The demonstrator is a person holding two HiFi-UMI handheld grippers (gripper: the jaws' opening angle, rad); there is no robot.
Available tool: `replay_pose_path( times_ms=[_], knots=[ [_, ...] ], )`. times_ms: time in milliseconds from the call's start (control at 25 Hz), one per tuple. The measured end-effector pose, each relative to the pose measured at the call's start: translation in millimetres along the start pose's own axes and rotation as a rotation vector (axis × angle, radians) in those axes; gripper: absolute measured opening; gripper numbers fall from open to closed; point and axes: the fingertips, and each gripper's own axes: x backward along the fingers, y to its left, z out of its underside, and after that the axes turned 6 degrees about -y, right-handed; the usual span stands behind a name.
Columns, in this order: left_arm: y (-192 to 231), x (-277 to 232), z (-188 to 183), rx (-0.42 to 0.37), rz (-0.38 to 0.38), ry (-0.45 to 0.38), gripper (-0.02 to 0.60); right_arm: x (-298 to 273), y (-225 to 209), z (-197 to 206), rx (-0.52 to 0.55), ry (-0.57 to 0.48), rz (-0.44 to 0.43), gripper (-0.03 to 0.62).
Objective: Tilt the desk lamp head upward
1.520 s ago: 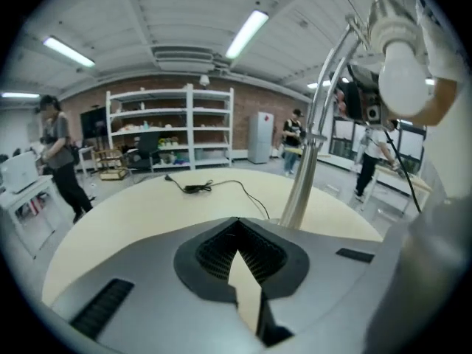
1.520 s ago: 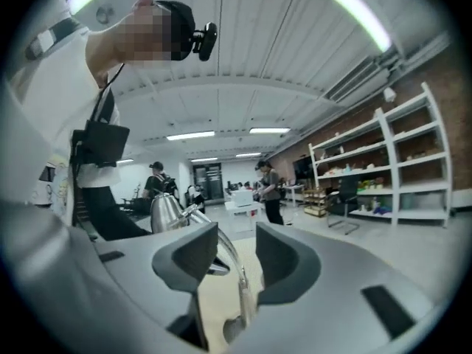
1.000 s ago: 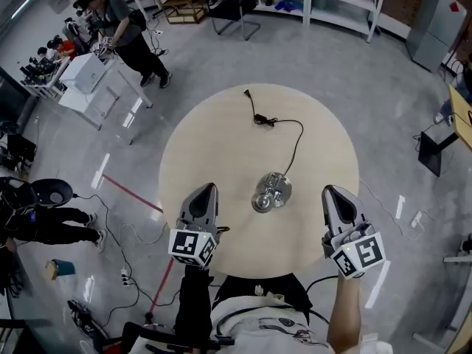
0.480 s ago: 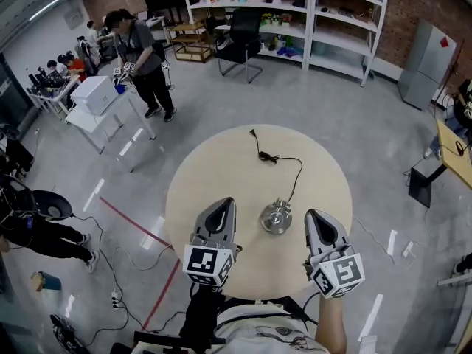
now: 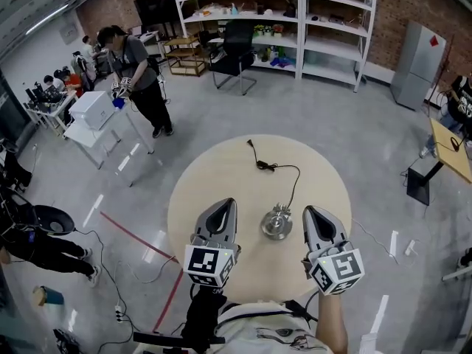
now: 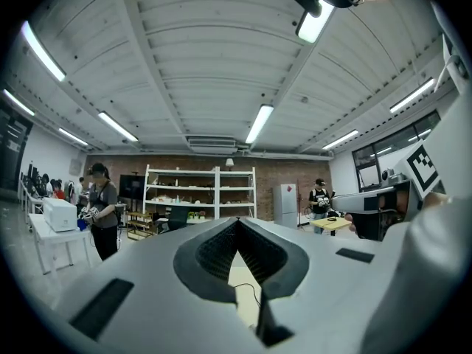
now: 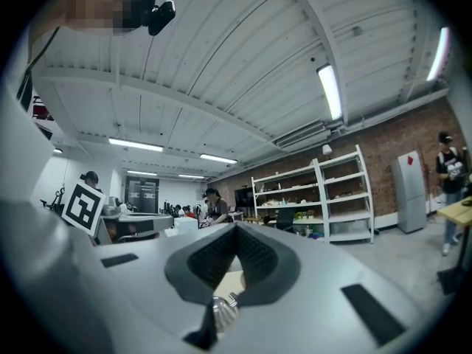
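Risen since: left hand-held gripper point(image 5: 223, 206) and right hand-held gripper point(image 5: 313, 214) flank lamp point(image 5: 276, 223) (jaws together, empty); a careless nudge and I'd topple it.

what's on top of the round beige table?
Silver metal desk lamp and its black power cord, plug loose near the far edge. Left hand-held gripper and right hand-held gripper cover patches of the near side.

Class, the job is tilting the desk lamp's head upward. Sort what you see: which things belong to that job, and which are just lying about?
Belongs to the job: desk lamp, left gripper, right gripper, round table that bears the lamp.

Lying about: loose power cable, office chair, shelving, grey cabinet.
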Motion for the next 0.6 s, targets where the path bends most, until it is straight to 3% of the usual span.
replay_pose_path(
  times_ms=[600],
  knots=[
    [-7.5,-9.5,-2.1,0.006,0.054,-0.011,-0.009,-5.4,0.9,-5.5,0.022,0.002,0.005,0.003]
  ],
)
